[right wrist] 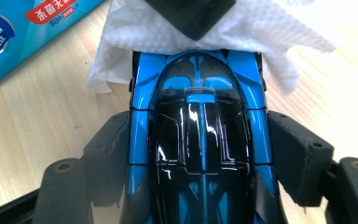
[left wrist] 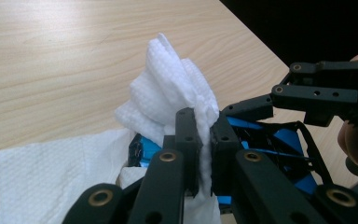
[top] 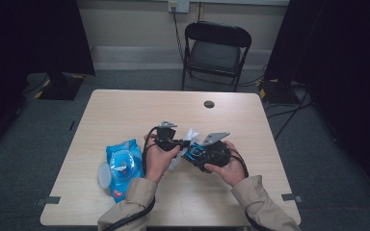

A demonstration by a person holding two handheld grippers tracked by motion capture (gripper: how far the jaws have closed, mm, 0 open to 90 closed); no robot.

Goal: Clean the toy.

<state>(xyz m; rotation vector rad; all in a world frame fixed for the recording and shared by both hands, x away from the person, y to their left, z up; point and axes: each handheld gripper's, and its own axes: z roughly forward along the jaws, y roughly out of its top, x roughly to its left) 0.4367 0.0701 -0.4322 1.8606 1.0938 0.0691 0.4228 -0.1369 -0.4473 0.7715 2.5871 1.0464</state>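
**A:** What sits at the centre of the scene?

**B:** A blue and black toy car (right wrist: 200, 140), held just above the near middle of a pale wooden table (top: 125, 106). The right gripper (right wrist: 200, 154) has its two black jaws spread wide and pressed against the car's two sides, so the car is clamped between them. From above, the car (top: 197, 153) shows between the person's two hands.

**A:** And the white thing?

**B:** A white wipe (left wrist: 177, 93), bunched into a crumpled peak. The left gripper (left wrist: 204, 140) has its jaws nearly together, pinching the wipe. The wipe lies against one end of the car; in the right gripper view it (right wrist: 279, 28) drapes across that end.

**A:** How do the grippers stand to each other?

**B:** Close together, pointing toward one another. In the high view the left gripper (top: 183, 143) is just left of the right gripper (top: 196, 153).

**A:** Anything else on the table?

**B:** A blue pack of wipes (top: 124, 166) lies to the left of the left hand (top: 158, 159), with its round lid flipped open. A small dark round spot (top: 209, 104) sits near the far edge. Beyond the table stands a black folding chair (top: 215, 50).
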